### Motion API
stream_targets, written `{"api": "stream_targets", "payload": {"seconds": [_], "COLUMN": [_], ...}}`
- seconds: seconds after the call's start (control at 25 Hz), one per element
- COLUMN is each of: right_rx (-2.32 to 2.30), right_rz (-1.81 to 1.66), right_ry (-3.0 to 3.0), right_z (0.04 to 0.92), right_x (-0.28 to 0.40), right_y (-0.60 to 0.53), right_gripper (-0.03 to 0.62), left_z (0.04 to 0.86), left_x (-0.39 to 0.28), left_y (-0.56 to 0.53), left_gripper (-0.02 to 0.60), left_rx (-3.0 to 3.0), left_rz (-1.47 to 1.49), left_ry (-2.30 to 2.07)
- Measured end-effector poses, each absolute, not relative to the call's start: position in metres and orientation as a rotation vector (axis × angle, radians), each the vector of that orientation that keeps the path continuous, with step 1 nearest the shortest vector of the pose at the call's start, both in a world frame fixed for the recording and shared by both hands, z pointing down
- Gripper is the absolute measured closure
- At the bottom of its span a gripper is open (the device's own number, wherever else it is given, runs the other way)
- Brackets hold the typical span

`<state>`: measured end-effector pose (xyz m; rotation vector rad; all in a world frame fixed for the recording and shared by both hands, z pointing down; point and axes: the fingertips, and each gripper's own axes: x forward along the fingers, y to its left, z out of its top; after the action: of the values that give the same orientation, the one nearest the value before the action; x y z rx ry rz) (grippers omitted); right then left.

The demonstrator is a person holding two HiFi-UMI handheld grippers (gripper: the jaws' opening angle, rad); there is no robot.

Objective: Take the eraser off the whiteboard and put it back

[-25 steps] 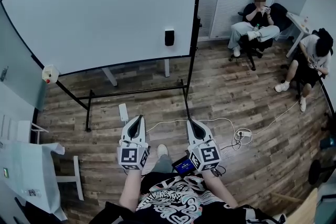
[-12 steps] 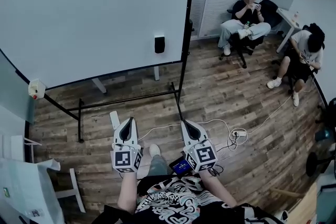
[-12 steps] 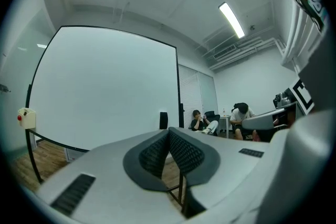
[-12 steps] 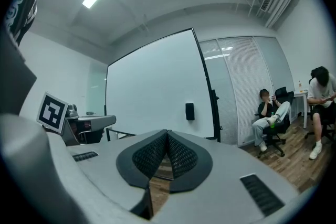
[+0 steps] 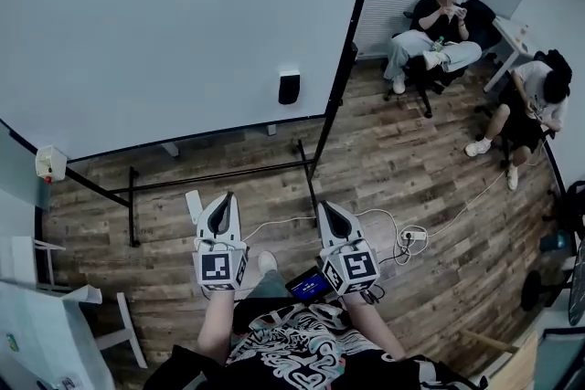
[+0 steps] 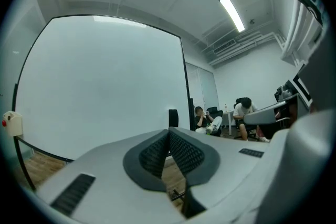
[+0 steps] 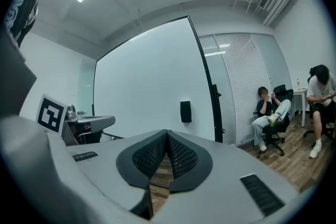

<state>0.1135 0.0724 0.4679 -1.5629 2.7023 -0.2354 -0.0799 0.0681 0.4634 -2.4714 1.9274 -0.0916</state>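
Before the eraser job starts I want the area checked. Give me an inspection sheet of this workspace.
Surface: whiteboard blank, on a black stand.
Job's things: black eraser stuck on the board, low near its right edge, untouched.
Clutter: small white box by the board's lower left edge.
Grippers: left gripper and right gripper, jaws together, empty, short of the board.
Cables: white cable and power strip on the wooden floor.
Surroundings: seated person in a dark top, seated person in a white top, both at right.
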Motion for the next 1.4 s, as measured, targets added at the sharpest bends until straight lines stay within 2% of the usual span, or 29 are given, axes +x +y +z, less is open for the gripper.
{"api": "stream_targets", "payload": {"seconds": [0.6,1.4], "right_rx": [-1.679,-1.718], "right_rz": [-0.258,-0.249], "right_ry": [2.656,2.623], "right_z": [0.470,0.466], "right_x": [0.058,0.051], "right_y": [-0.018,-0.058], "right_gripper": [0.571,0.571], "left_z": [0.472,0.467], "left_x": [-0.100,-0.097], "left_y": [-0.040,-0.080], "left_gripper": [0.552,0.552], "left_rx": [-2.663,-2.691], "left_rz": [-0.025,-0.078], "left_ry": [1.733,1.626]}}
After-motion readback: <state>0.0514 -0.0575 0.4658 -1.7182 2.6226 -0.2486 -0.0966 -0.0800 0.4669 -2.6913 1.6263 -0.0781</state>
